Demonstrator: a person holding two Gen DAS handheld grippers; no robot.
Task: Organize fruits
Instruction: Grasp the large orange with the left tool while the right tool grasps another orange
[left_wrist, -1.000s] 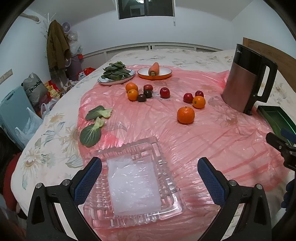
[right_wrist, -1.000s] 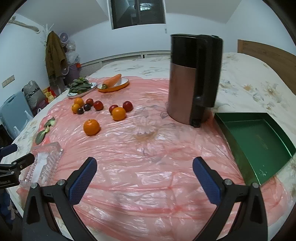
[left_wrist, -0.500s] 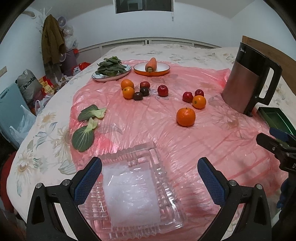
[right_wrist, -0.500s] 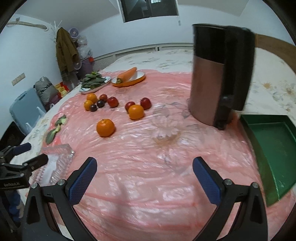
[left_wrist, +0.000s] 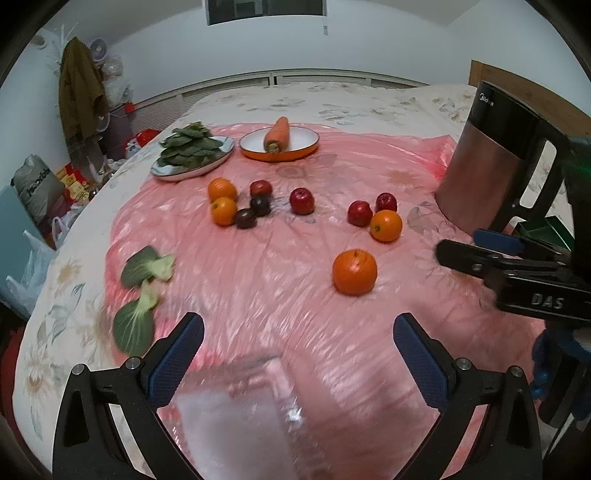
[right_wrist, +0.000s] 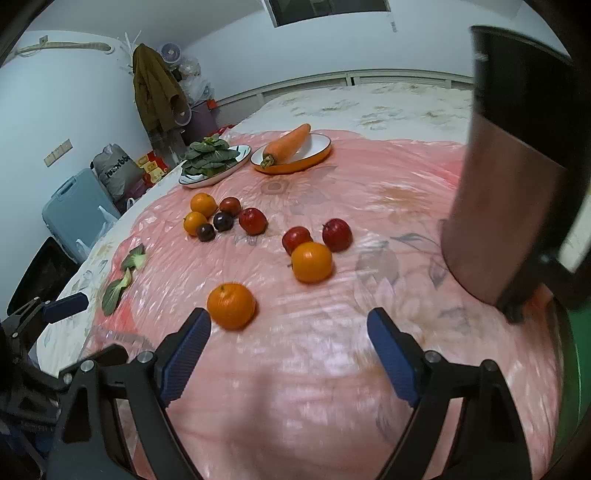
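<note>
Just ahead-left of our right gripper (right_wrist: 288, 345), jaws wide and empty, sits the nearest orange (right_wrist: 231, 305) on the pink plastic sheet (right_wrist: 369, 206); our left gripper (left_wrist: 297, 358), equally wide, hangs farther back.

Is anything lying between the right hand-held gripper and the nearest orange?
Nothing visible does. The right hand-held gripper, jaws open, faces only bare pink plastic sheet before the nearest orange, which sits just ahead of its left finger.

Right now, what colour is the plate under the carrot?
Orange outside, white inside; clearest in the left wrist view.
</note>
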